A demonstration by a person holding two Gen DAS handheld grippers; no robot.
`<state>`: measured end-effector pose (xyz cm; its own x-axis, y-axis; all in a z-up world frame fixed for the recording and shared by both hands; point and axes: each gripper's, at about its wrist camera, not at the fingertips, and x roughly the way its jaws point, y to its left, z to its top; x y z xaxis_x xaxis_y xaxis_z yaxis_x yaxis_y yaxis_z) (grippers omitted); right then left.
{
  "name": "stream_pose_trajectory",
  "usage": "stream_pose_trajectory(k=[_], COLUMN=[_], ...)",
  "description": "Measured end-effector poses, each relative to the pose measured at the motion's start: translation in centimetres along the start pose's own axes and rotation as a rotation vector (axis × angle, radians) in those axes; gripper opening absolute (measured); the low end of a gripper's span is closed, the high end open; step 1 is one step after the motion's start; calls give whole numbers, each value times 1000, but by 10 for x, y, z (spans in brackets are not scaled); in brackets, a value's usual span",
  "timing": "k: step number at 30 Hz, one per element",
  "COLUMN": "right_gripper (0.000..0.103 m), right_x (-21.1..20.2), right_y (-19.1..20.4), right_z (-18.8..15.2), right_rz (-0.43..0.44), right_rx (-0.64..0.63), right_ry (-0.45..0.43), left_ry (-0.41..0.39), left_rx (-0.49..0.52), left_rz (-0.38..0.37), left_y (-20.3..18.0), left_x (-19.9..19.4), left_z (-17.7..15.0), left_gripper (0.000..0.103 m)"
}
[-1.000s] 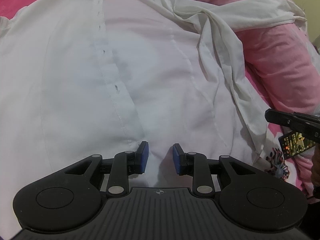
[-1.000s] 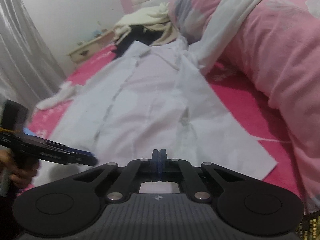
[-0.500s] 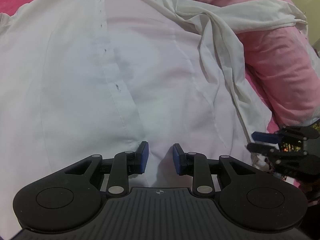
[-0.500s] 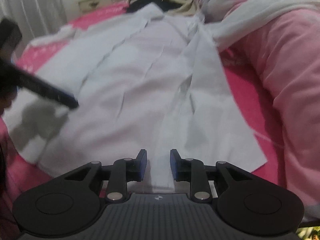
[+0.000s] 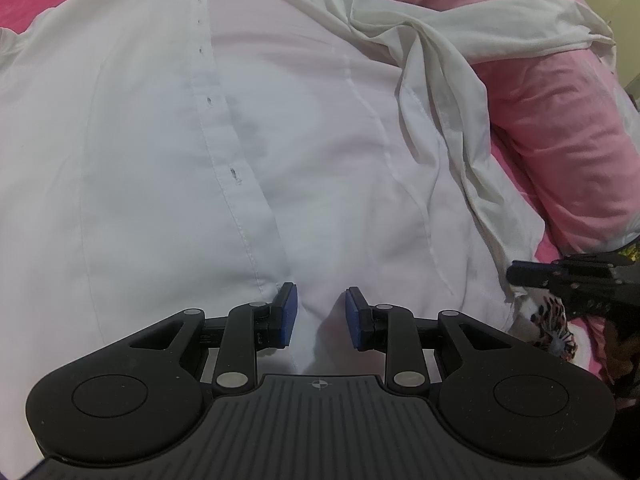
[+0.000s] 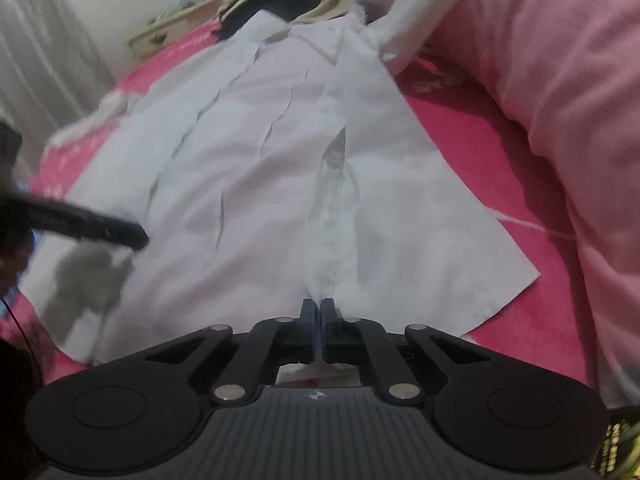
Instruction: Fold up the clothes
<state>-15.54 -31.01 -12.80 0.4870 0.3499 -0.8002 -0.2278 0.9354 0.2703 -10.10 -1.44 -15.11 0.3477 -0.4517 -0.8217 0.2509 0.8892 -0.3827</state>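
The shirt [image 6: 280,168] lies spread on the bed [image 6: 480,128], the right gripper [image 6: 319,322] pinching its hem, the left gripper [image 5: 318,316] wide over it, so a one-sided pull could skew the placket

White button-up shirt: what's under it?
The white button-up shirt lies spread on a bright pink bedsheet, which shows around its edges and hem. Anything else beneath the shirt is covered by fabric.
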Motion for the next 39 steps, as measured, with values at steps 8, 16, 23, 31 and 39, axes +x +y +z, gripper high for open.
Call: stream_pose_trajectory(k=[8, 16, 23, 31, 39], right_gripper=[2, 3, 3, 3, 3], right_x=[-17, -13, -15, -34, -33], right_y=[7, 41, 61, 51, 38], right_z=[14, 16, 11, 8, 6], right_rz=[223, 408, 527, 591, 626], right_rx=[39, -69, -117, -74, -21], right_ry=[-50, 9, 55, 41, 74], left_ry=[-55, -50, -16, -90, -174], left_rx=[37, -81, -128, -185, -218], left_rz=[2, -204, -269, -158, -55], left_y=[0, 2, -1, 23, 36], left_x=[-24, -15, 20, 45, 84], left_z=[12, 52, 73, 120, 208], left_gripper=[27, 30, 30, 30, 30])
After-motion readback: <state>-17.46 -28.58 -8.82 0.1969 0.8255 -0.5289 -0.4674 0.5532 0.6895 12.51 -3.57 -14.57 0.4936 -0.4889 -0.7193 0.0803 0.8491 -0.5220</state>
